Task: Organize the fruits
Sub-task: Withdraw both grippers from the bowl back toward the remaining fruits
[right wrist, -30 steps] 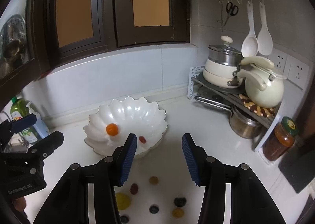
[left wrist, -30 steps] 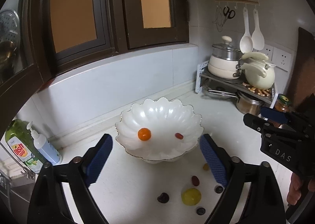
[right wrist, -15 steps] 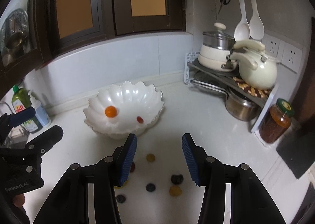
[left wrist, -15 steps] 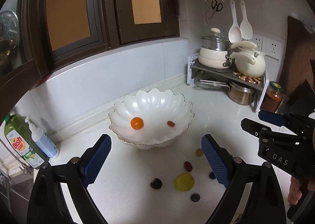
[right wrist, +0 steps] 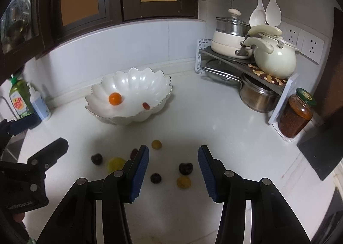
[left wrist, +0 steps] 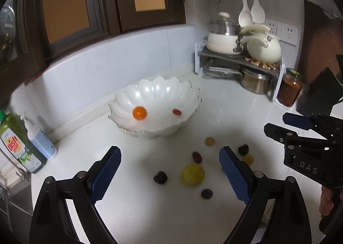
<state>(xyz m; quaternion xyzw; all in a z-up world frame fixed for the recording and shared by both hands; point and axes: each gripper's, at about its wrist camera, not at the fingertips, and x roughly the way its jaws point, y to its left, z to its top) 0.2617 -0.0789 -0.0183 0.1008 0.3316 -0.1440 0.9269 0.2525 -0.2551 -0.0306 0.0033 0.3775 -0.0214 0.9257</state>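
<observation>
Left gripper [left wrist: 169, 174]: jaws wide apart, nothing btwn pads, held above tabletop [left wrist: 225, 115]. Btwn its jaws: yellow fruit [left wrist: 193, 174], dark fruit [left wrist: 160, 177], red fruit [left wrist: 196, 157]. Bowl [left wrist: 156, 94] sits ahead of the jaws, w/ orange fruit [left wrist: 139, 113] and a small red one [left wrist: 177, 112] inside.

Right gripper [right wrist: 173, 171]: jaws partly apart, empty. Btwn its jaws, on tabletop: dark cherry [right wrist: 185, 168], amber fruit [right wrist: 184, 182], dark berry [right wrist: 155, 178]. Another amber fruit [right wrist: 156, 144] lies just ahead of left jaw. Bowl ahead-left, well apart from the loose fruit.
</observation>
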